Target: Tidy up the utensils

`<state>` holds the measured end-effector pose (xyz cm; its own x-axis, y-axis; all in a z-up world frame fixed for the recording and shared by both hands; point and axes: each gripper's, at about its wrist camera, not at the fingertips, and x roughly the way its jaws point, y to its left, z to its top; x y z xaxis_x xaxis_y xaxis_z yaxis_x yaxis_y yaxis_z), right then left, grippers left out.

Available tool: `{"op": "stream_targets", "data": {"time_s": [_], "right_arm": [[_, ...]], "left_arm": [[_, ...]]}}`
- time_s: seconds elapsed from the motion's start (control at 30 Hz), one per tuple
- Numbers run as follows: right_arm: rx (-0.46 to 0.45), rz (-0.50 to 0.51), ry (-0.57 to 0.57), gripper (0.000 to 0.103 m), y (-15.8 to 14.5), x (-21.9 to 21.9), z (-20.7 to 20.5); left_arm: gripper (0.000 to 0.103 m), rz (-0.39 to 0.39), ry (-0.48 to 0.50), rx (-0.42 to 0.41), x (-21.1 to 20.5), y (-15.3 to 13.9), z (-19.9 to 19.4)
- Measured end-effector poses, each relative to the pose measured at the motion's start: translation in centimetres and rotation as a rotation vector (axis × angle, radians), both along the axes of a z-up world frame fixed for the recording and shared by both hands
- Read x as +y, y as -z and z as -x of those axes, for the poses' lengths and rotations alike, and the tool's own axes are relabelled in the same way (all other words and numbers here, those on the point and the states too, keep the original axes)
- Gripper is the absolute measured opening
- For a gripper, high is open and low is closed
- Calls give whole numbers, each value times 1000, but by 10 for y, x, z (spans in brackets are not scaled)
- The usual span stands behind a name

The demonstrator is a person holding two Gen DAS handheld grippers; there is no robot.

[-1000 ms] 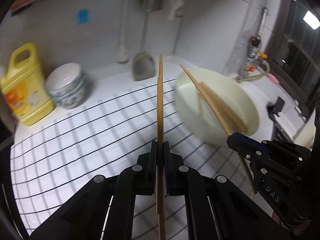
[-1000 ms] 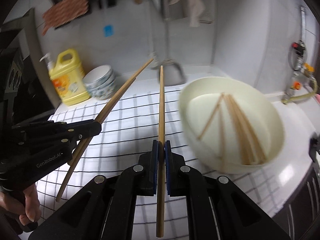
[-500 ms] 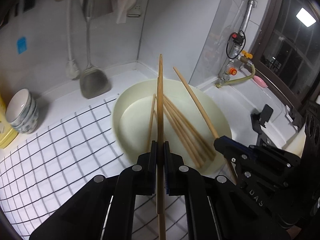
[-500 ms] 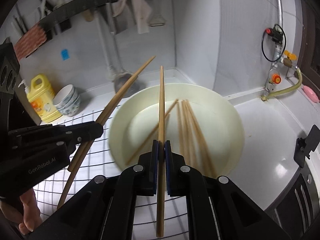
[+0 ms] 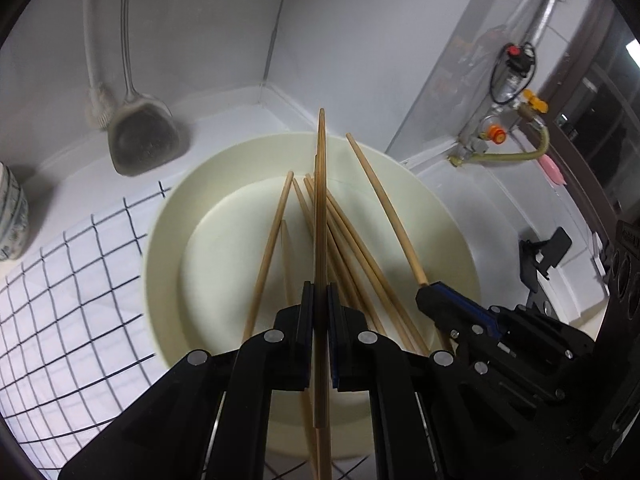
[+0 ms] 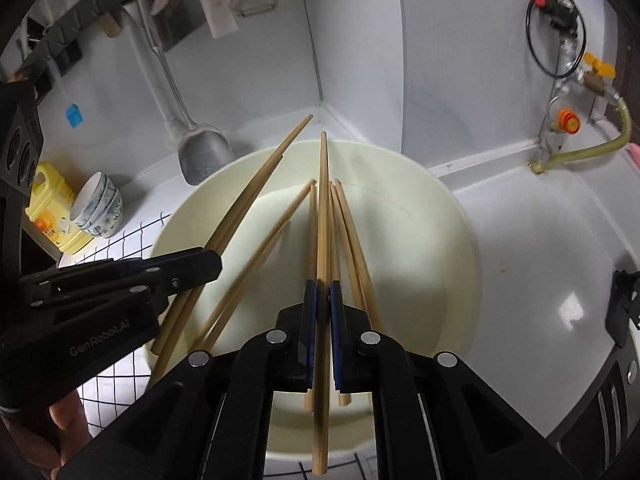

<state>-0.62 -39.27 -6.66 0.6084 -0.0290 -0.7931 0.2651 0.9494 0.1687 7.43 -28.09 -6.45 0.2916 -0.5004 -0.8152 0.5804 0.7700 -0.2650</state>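
A large cream bowl (image 5: 448, 216) sits in the counter corner with several wooden chopsticks (image 5: 352, 248) lying in it; it shows in the right wrist view too (image 6: 432, 216). My left gripper (image 5: 320, 292) is shut on one chopstick (image 5: 321, 200), held above the bowl and pointing away. My right gripper (image 6: 322, 288) is shut on another chopstick (image 6: 322, 208), also above the bowl. The right gripper shows in the left wrist view (image 5: 424, 292), and the left gripper in the right wrist view (image 6: 212, 264), side by side over the bowl's near rim.
A white cloth with a black grid (image 5: 72, 264) covers the counter left of the bowl. A metal spatula (image 5: 140, 144) hangs on the back wall. Stacked patterned bowls (image 6: 98, 208) and a yellow detergent bottle (image 6: 52, 216) stand far left. A gas valve and hose (image 5: 504, 148) are at the right.
Both grippers, each still holding its chopstick, have swung right from the checked cloth and moved closer over the cream bowl, which now fills the middle of both views.
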Motion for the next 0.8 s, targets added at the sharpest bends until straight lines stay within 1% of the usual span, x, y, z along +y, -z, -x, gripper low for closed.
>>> {"op": "stream_targets", "data": {"time_s": [0.13,0.23,0.3,0.33,0.37,0.4,0.43,0.47,0.53,0.6,0.63,0.67,0.7,0.73,0.8], "right_arm": [[18,-16,-6,6,7,-8,-8],[27,-21,-9,6,9,-12,-14],[34,-11,-18,7,10,-15,-16],[33,-5,-20,8,9,-16,-16],[31,8,-18,15,8,-17,-15],[25,20,-11,20,7,-19,-13],[22,24,-5,21,6,-21,-13],[18,21,4,21,4,-24,-10],[14,10,23,22,2,-30,-5],[7,4,40,30,-1,-34,1],[4,3,46,31,-2,-35,3],[1,5,51,36,-4,-35,5],[-4,8,57,39,-6,-34,9],[-8,10,58,40,-8,-34,11],[-14,14,62,45,-13,-33,15]], "left_arm": [[7,-15,-18,26,-8,9,-8],[8,-43,-37,39,-13,14,-13],[10,-68,-53,37,-13,13,-16],[19,-86,-65,20,-12,11,-17],[39,-97,-80,0,-9,7,-18],[53,-100,-94,-14,-5,4,-19],[74,-99,-119,-37,1,-2,-20],[77,-90,-135,-56,5,-7,-20],[77,-89,-147,-70,13,-14,-21],[78,-107,-157,-78,17,-17,-21],[82,-115,-165,-84,20,-19,-20],[88,-124,-174,-89,24,-20,-18],[90,-128,-181,-91,25,-22,-17],[95,-130,-186,-92,27,-23,-16],[95,-132,-193,-91,33,-26,-12]]}}
